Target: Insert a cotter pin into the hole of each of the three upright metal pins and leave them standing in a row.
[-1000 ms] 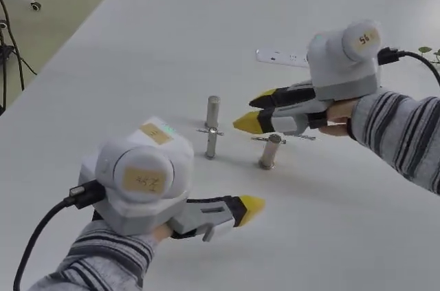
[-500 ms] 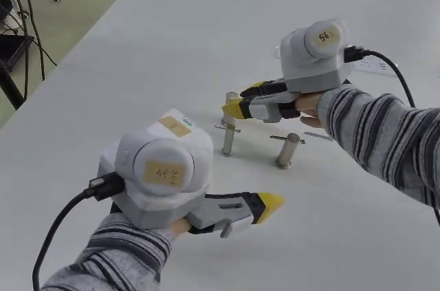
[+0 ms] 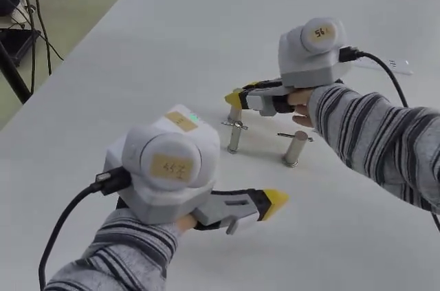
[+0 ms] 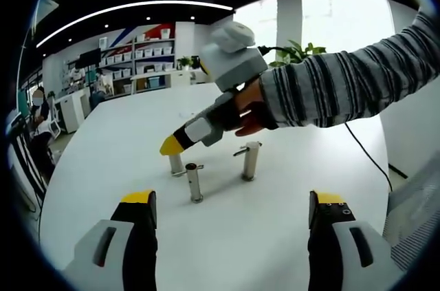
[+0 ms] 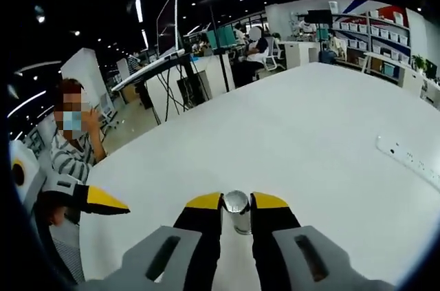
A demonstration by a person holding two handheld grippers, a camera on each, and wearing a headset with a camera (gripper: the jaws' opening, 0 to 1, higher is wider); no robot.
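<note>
Three upright metal pins stand on the white table (image 3: 165,43). The middle pin (image 3: 235,137) has a cotter pin through it. So does the right pin (image 3: 295,148), near its top. My right gripper (image 3: 234,98) reaches in from the right with its yellow tips on the far pin (image 3: 236,111). In the right gripper view the jaws sit tight against both sides of that pin (image 5: 237,203). My left gripper (image 3: 272,201) is held low near the table's front, open (image 4: 234,201) and holding nothing, facing the three pins (image 4: 194,181).
A white power strip (image 3: 397,65) lies at the table's far right edge, with the right gripper's cable running past it. People sit at desks beyond the table (image 5: 69,146). Bare tabletop surrounds the pins.
My right gripper has moved left from between the two front pins to the far pin and closed on it. The head camera has shifted; the left gripper has held its place.
</note>
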